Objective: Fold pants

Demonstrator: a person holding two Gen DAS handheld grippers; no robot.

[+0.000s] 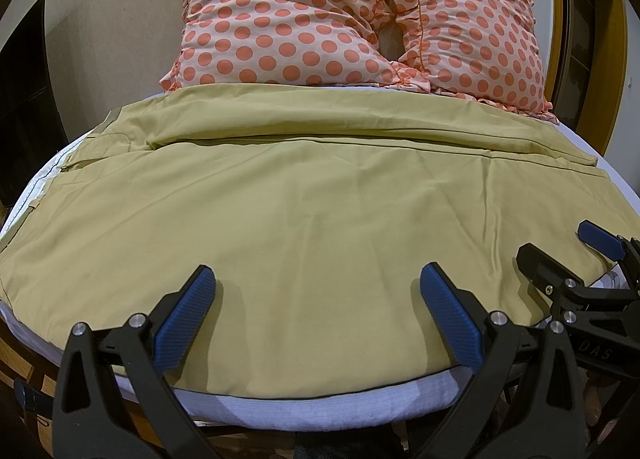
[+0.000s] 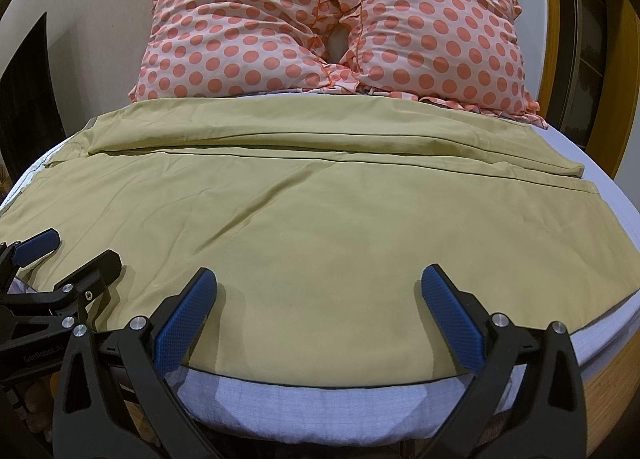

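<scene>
Left wrist view: the left gripper (image 1: 318,279) hovers spread wide over the near edge of the khaki pants (image 1: 304,195), which lie flat across the white mattress (image 1: 320,407) below two polka-dot pillows (image 1: 280,19).

Right wrist view: the right gripper (image 2: 319,281) gapes wide over the pants (image 2: 320,199), gripping nothing; the left gripper (image 2: 76,251) is beside it.

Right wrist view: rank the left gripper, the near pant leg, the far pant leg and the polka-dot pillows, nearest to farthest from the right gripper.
1. near pant leg, directly under the right gripper.
2. left gripper, alongside at left.
3. far pant leg, beyond, across the bed.
4. polka-dot pillows, at the headboard end.
</scene>
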